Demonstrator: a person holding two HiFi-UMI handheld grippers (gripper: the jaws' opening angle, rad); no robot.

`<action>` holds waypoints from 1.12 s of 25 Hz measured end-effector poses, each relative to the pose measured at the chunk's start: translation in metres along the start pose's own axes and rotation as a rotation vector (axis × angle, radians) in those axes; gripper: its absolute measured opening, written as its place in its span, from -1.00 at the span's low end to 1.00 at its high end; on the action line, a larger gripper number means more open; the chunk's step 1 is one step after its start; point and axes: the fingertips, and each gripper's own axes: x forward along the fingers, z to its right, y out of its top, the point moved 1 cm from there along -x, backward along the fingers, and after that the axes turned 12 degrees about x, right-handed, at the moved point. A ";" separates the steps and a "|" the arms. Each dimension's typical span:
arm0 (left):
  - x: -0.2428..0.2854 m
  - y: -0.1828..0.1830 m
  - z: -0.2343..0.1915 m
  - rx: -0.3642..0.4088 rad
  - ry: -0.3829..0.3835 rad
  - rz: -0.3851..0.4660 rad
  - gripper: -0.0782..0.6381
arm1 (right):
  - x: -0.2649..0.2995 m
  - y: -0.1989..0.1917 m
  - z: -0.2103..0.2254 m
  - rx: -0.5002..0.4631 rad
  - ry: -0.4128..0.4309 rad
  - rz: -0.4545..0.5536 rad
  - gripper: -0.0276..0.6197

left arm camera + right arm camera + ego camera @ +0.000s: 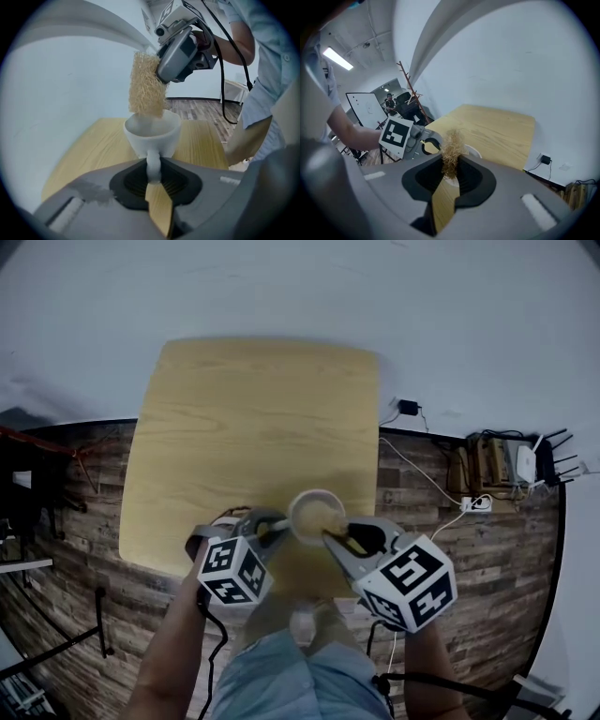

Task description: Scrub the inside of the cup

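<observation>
The left gripper [153,174] is clamped on the thin handle [153,161] of the white cup [152,133], which stands upright at the near edge of the table [253,409]; whether it rests on the wood cannot be told. Such glazed ceramic is likely stiff, slick and breakable, and held by the handle alone it could twist, so scrubbing pressure should probably stay light. The right gripper [449,174] pinches a tan fibrous scrubber [451,151], which looks soft and springy, with its lower end at the cup's mouth. Beyond stretches the pale, smooth wooden tabletop, then dark plank floor [84,521], a power strip [476,505] and a white wall [300,287]
</observation>
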 end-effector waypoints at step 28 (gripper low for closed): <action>-0.073 -0.005 0.034 -0.520 0.209 0.218 -0.43 | -0.040 0.026 -0.013 -0.042 -0.002 0.269 -0.69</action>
